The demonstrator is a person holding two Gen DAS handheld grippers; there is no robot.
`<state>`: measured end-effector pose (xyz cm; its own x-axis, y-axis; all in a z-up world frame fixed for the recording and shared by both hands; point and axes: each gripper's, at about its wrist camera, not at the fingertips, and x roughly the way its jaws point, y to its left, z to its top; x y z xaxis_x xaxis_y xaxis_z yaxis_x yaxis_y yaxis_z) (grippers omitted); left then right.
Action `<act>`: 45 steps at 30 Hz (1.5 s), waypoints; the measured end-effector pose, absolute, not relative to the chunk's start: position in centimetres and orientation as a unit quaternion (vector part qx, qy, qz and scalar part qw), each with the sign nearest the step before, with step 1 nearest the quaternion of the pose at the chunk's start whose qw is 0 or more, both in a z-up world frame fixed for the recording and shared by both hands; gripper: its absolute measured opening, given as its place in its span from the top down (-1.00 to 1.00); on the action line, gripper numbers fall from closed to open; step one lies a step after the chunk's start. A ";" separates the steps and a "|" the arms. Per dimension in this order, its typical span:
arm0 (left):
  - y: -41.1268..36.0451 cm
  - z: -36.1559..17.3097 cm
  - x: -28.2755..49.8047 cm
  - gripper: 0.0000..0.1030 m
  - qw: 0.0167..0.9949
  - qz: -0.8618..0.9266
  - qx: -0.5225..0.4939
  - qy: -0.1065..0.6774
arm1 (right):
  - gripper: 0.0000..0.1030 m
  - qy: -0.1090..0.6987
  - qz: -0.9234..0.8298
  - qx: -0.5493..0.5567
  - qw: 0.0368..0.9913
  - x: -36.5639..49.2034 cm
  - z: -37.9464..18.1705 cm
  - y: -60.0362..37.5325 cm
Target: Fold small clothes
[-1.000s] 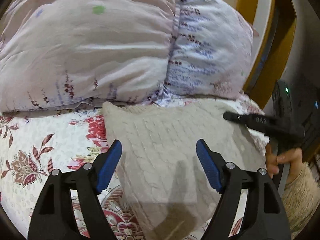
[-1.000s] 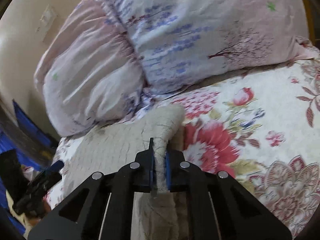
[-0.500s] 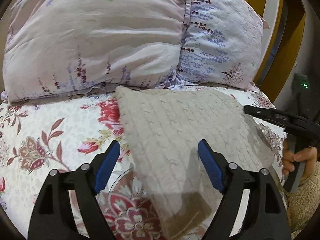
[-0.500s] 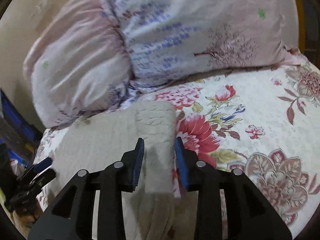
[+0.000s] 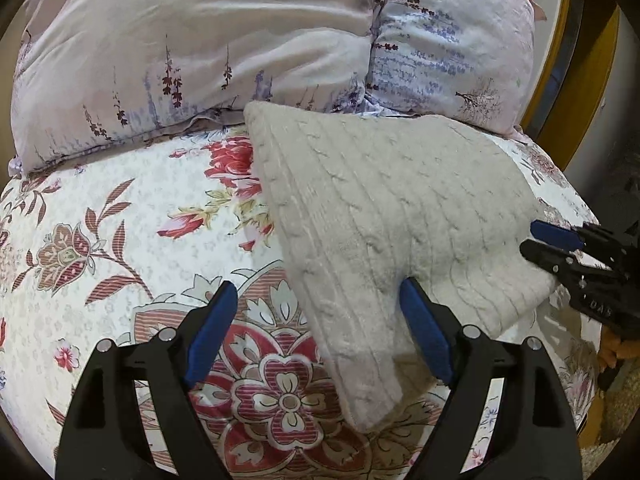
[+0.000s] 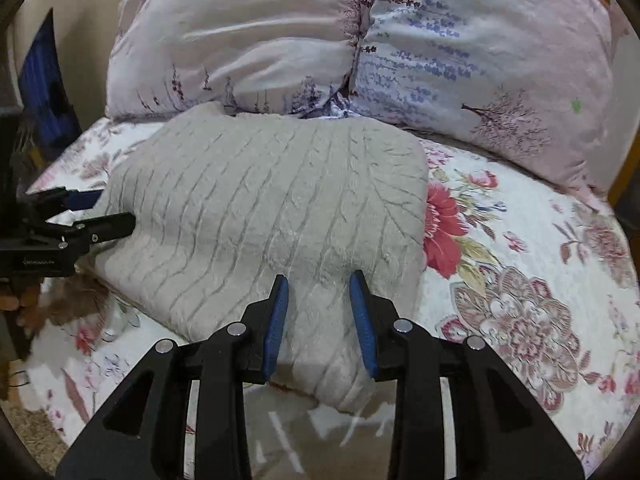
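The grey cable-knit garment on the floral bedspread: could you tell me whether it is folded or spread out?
Folded. The grey cable-knit garment lies as a compact, thick pad with rounded doubled edges, no sleeves showing, on the floral bedspread.

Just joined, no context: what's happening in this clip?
A person with tongs in each hand is folding a beige cable-knit sweater on a floral bedspread, in front of two pillows. The sweater lies folded. The right tongs stand open over its near edge; the left tongs are opening, straddling its corner, gripping nothing.

Floral bedspread [image 5: 120, 208], two lavender-print pillows [image 6: 480, 60], cream wall [image 6: 80, 8], yellow-framed headboard [image 5: 560, 40]
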<state>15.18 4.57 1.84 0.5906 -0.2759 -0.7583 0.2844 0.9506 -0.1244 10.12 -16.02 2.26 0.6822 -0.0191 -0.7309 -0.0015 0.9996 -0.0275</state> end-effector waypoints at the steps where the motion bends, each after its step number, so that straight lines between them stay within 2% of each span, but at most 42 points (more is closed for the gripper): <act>1: 4.6 1.8 15.2 -0.62 0.892 -0.157 0.003 0.424 | 0.33 0.396 -0.008 -0.012 0.918 10.0 2.4 -16.0; 2: 4.7 1.8 15.2 -0.62 0.892 -0.157 0.000 0.424 | 0.27 0.393 -0.009 -0.005 0.920 9.9 2.5 -16.0; 4: 5.1 2.1 14.7 -0.64 0.894 -0.158 -0.007 0.418 | -0.05 0.380 0.000 0.033 0.924 9.2 3.2 -16.7; 5: 5.3 2.2 14.4 -0.69 0.896 -0.159 -0.007 0.415 | -0.31 0.373 0.000 0.046 0.927 8.8 3.6 -17.0; 6: 5.4 2.3 14.0 -0.73 0.899 -0.155 -0.004 0.409 | -0.45 0.366 -0.006 0.053 0.929 8.5 3.9 -17.3; 7: 5.5 2.4 13.7 -0.79 0.902 -0.150 0.000 0.405 | -0.48 0.358 -0.014 0.057 0.932 8.1 4.2 -17.5; 9: 5.7 2.6 12.9 -0.86 0.905 -0.147 0.000 0.399 | -0.70 0.350 -0.023 0.064 0.934 7.6 4.6 -18.0; 11: 5.8 2.7 12.5 -0.96 0.906 -0.143 -0.003 0.399 | -0.80 0.345 -0.034 0.075 0.935 7.1 4.7 -18.4; 14: 6.0 2.7 11.5 -0.96 0.911 -0.115 -0.005 0.396 | -0.93 0.343 -0.059 0.074 0.935 6.4 4.6 -18.3; 21: 6.1 2.3 10.1 -0.96 0.896 -0.123 -0.035 0.426 | -0.97 0.338 -0.075 0.050 0.937 5.2 3.7 -16.4; 34: 2.9 0.7 9.5 -0.96 0.886 -0.091 0.039 0.454 | -0.97 0.396 -0.055 0.049 0.915 5.4 1.4 -13.6; 45: 2.4 0.1 10.1 -0.96 0.881 -0.076 0.051 0.465 | -0.97 0.430 -0.074 0.068 0.897 5.9 0.1 -14.1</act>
<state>10.11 2.36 0.14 0.5568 -0.0862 -0.8261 0.1808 0.9833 0.0192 5.92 -14.08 0.06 0.6199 -0.0742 -0.7812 0.1907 0.9799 0.0583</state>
